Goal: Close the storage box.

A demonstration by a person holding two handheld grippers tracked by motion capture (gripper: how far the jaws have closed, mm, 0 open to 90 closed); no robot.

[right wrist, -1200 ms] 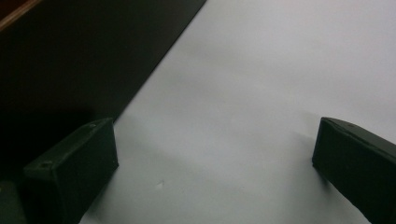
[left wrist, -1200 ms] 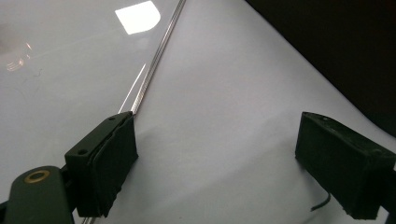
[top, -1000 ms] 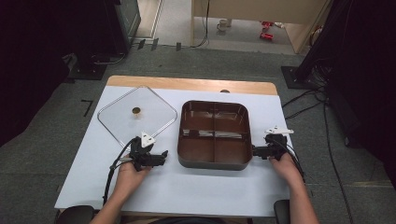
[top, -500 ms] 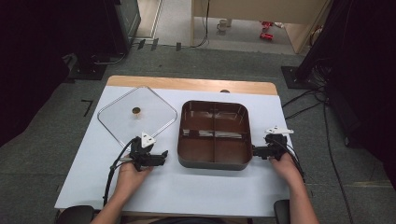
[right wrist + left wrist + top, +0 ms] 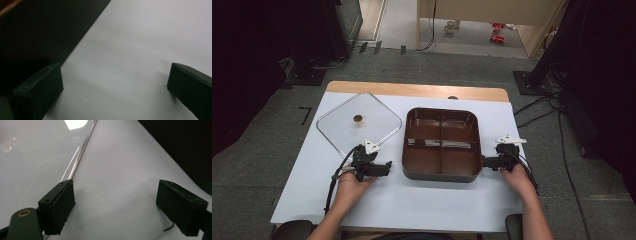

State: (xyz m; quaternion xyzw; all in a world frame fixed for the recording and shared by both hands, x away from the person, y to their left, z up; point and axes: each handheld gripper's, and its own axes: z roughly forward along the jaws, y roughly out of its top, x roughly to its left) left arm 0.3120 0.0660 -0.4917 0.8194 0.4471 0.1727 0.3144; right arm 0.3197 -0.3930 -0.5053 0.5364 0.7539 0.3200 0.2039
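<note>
A square brown pot (image 5: 441,144) with inner dividers sits in the middle of the white table (image 5: 422,200). To its left lies a square glass lid (image 5: 358,123) with a small round knob (image 5: 357,118). My left gripper (image 5: 387,166) rests on the table just left of the pot, jaws open and empty; in the left gripper view (image 5: 116,205) the lid's metal rim (image 5: 82,147) runs past the left jaw. At the pot's right wall my right gripper (image 5: 485,161) stands open, and the right gripper view (image 5: 113,87) shows the dark pot wall (image 5: 45,32) beside its left jaw.
A wooden strip (image 5: 417,90) edges the table's far side. Dark equipment stands (image 5: 557,55) and cables (image 5: 537,110) lie on the grey floor around the table. Bare white surface stretches in front of the pot.
</note>
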